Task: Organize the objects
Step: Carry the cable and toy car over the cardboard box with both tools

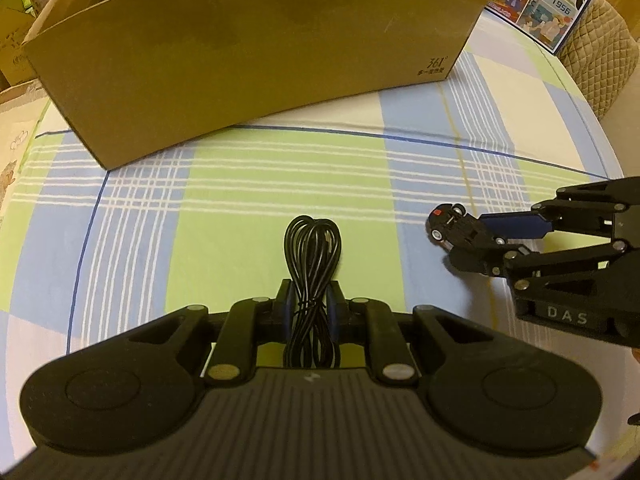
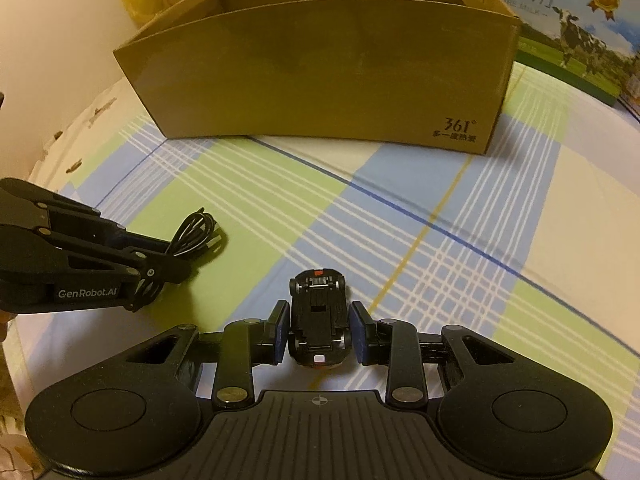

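Lying pinched between left fingers [image 1: 289, 304]: cable [image 1: 312, 256]

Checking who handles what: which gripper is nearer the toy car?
Right. The right gripper is clamped on the toy car; the left gripper holds the cable bundle off to its side.

A bundled black cable [image 1: 312, 264], coiled into a long loop and tied near its middle, is being pinched between the pads of the left tool [image 1: 312, 300], its looped end pointing toward 12 o'clock at the box. A small black toy car [image 2: 318, 316] with a red spot at one end is being gripped by its sides in the right tool [image 2: 319, 334], underside and wheels turned upward. An open brown cardboard box [image 2: 320, 72], printed "361°" at its lower right corner, is standing at 12 o'clock on the checked cloth.
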